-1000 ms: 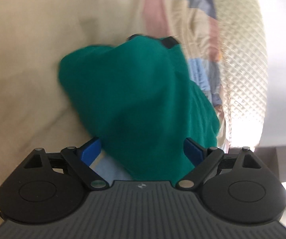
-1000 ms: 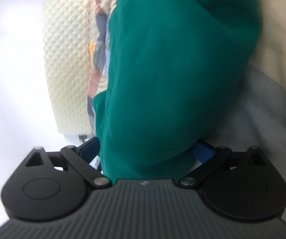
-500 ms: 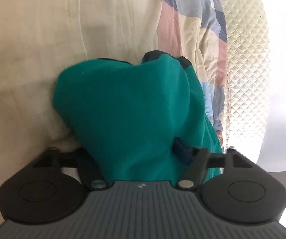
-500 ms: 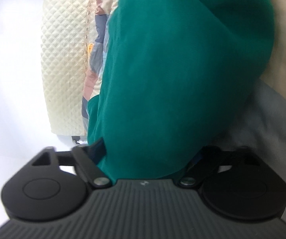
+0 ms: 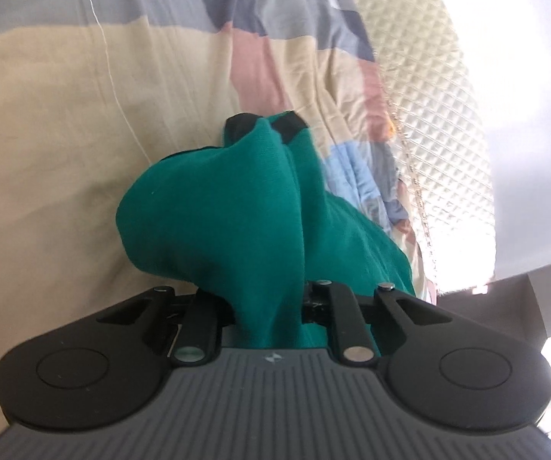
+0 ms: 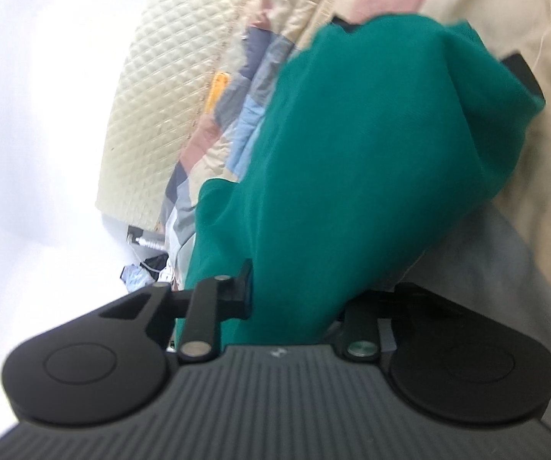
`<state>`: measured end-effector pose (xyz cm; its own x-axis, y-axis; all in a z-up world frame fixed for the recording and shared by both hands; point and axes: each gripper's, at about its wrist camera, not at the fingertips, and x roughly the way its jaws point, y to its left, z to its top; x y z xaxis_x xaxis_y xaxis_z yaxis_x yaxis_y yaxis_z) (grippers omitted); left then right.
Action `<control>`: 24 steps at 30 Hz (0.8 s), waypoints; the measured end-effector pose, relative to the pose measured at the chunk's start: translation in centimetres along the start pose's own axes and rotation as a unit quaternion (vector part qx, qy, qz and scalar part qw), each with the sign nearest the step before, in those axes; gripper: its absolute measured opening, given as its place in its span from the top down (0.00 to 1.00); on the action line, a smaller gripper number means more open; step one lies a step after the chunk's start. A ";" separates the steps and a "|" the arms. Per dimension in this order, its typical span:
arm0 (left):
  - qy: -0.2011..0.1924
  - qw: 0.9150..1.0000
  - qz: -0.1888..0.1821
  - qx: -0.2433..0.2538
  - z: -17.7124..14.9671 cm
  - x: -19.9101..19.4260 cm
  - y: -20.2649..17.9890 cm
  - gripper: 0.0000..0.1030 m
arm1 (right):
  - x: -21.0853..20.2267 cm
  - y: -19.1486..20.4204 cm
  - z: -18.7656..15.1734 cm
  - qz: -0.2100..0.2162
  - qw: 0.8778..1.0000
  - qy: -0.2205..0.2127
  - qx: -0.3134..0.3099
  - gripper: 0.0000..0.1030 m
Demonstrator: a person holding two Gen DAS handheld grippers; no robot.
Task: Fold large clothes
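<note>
A green garment (image 5: 218,211) with black trim hangs bunched from both grippers above a patchwork bedspread. My left gripper (image 5: 268,306) is shut on a fold of the green cloth, which hides the fingertips. In the right wrist view the same green garment (image 6: 352,161) fills the middle. My right gripper (image 6: 294,306) is shut on another part of it, fingertips hidden by cloth. The black trim (image 5: 287,124) shows at the garment's far end.
The patchwork bedspread (image 5: 84,115) in beige, grey, pink and blue lies under the garment. A cream quilted mattress edge (image 5: 436,134) runs along the right; it also shows at the left of the right wrist view (image 6: 168,76). A bright wall lies beyond.
Both grippers have closed from open onto the green garment and lifted it. The cloth now hangs narrower and more gathered, with more bedspread showing.
</note>
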<state>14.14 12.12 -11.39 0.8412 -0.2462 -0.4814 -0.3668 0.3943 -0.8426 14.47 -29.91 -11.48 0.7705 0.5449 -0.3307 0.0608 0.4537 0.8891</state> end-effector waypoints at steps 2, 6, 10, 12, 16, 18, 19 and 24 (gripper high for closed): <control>-0.001 1.000 0.000 0.011 -0.3 -1.2 -0.7 0.82 | -1.5 0.5 -0.5 0.004 1.000 -0.002 -0.015 0.78; -0.005 0.999 -0.003 0.051 -1.3 -4.9 -2.3 0.82 | -4.3 0.6 -1.5 0.013 1.000 -0.003 -0.026 0.84; -0.003 0.998 -0.012 0.056 -2.3 -8.1 -2.8 0.82 | -5.6 1.0 -2.1 0.021 0.999 -0.007 -0.043 0.86; -0.003 0.998 -0.015 0.057 -2.9 -9.5 -2.5 0.82 | -6.1 1.2 -2.4 0.026 0.999 -0.009 -0.046 0.87; 0.008 0.999 -0.010 0.049 -2.9 -9.8 -2.3 0.81 | -5.1 1.9 -1.9 0.023 0.998 -0.010 -0.052 0.87; 0.016 0.999 -0.016 0.042 -2.4 -9.4 -2.5 0.79 | -4.6 2.7 -1.3 0.018 0.998 -0.012 -0.063 0.87; 0.019 0.999 -0.019 0.039 -2.1 -9.3 -2.8 0.73 | -4.3 3.2 -0.9 0.019 0.997 -0.014 -0.068 0.87; 0.022 0.998 -0.043 0.033 -0.2 -8.1 -5.2 0.44 | -2.9 5.8 1.2 0.020 0.996 -0.011 -0.083 0.85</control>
<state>9.18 11.88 -3.15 0.8496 -0.3204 -0.4191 -0.2654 0.4268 -0.8645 13.37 -29.76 -5.01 0.7844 0.5498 -0.2871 -0.0751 0.5436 0.8360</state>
